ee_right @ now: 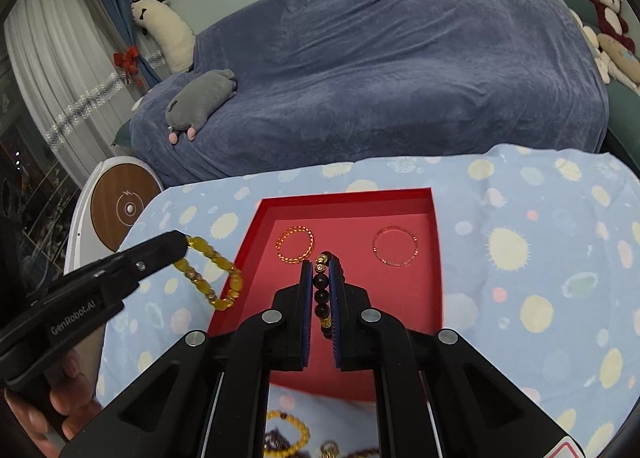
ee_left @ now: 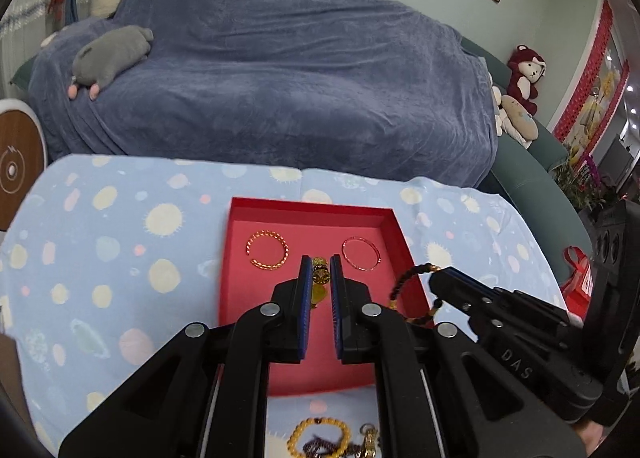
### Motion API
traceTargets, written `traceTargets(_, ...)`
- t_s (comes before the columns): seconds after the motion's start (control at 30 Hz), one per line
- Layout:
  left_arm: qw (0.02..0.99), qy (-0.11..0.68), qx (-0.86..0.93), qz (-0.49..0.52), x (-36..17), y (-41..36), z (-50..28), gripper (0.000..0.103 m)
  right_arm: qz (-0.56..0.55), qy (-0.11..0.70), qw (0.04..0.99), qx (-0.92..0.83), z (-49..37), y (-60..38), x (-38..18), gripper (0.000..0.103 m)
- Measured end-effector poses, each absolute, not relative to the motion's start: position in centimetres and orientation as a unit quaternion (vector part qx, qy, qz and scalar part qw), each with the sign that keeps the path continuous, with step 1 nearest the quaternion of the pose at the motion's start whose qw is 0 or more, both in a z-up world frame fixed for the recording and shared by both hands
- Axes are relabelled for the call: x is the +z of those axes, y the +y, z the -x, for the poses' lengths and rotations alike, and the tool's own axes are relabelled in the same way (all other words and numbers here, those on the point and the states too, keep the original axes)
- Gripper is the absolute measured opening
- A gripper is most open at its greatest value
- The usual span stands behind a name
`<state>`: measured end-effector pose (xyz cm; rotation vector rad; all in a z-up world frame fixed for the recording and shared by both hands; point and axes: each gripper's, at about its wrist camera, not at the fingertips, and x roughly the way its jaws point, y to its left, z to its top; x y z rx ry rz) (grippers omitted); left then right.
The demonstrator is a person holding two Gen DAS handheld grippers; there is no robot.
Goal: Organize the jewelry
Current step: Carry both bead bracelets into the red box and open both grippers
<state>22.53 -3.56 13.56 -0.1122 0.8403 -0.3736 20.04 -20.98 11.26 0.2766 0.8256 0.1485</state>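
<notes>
A red tray [ee_left: 312,208] [ee_right: 348,196] lies on the dotted blue cloth and holds a twisted gold bangle [ee_left: 267,249] [ee_right: 295,245] and a thin rose-gold bangle [ee_left: 361,253] [ee_right: 395,246]. My left gripper [ee_left: 321,268] is shut on a yellow bead bracelet [ee_left: 318,282]. In the right wrist view that gripper [ee_right: 182,244] holds the bracelet [ee_right: 218,278] over the tray's left edge. My right gripper [ee_right: 323,270] is shut on a dark bead bracelet [ee_right: 322,296]. In the left wrist view that gripper [ee_left: 434,282] holds the dark bracelet [ee_left: 412,290] over the tray's right edge.
Loose jewelry lies on the cloth near the front edge: a yellow bead bracelet [ee_left: 316,440] [ee_right: 290,432] and darker pieces [ee_left: 324,448]. A sofa under a blue blanket [ee_left: 280,78] stands behind the table. A round white and wooden device [ee_right: 120,206] stands at the left.
</notes>
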Motion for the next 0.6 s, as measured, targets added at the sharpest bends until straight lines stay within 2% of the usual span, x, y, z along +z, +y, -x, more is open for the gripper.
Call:
traceTargets(0.23, 0.871, 0.458, -0.169, 0.055, 7.9, -4.3, -25.8, 0.011, -0.133, 0.449, 0.882, 0.051, -23.7, -21.6, 6.2, 0.008)
traceTargets(0.27, 0.873, 0.458, -0.16, 0.053, 7.4, -4.2, -25.9, 0.015, -0.126, 0.451, 0.883, 0.037, -23.8, -21.9, 5.8, 0.013)
traceTargets(0.33, 0.879, 0.451, -0.147, 0.049, 7.3, -3.8, -25.8, 0.051, -0.12, 0.449, 0.885, 0.024, -23.6, -22.4, 5.6, 0.022)
traceTargets(0.37, 0.885, 0.442, -0.139, 0.047, 7.5, -3.6, -25.5, 0.057, -0.118, 0.443, 0.889, 0.016, -23.2, -22.7, 5.8, 0.027)
traceTargets(0.43, 0.898, 0.422, -0.12, 0.037, 8.0, -3.1, -24.8, 0.073, -0.117, 0.43, 0.895, 0.005, -22.5, -23.4, 6.2, 0.046)
traceTargets(0.47, 0.899, 0.421, -0.116, 0.035, 8.2, -2.8, -24.5, 0.074, -0.12, 0.422, 0.899, 0.0, -21.9, -23.8, 6.7, 0.05)
traceTargets(0.6, 0.9, 0.42, -0.108, 0.035, 8.7, -1.3, -23.1, 0.074, -0.132, 0.409, 0.903, -0.006, -19.5, -24.8, 8.0, 0.05)
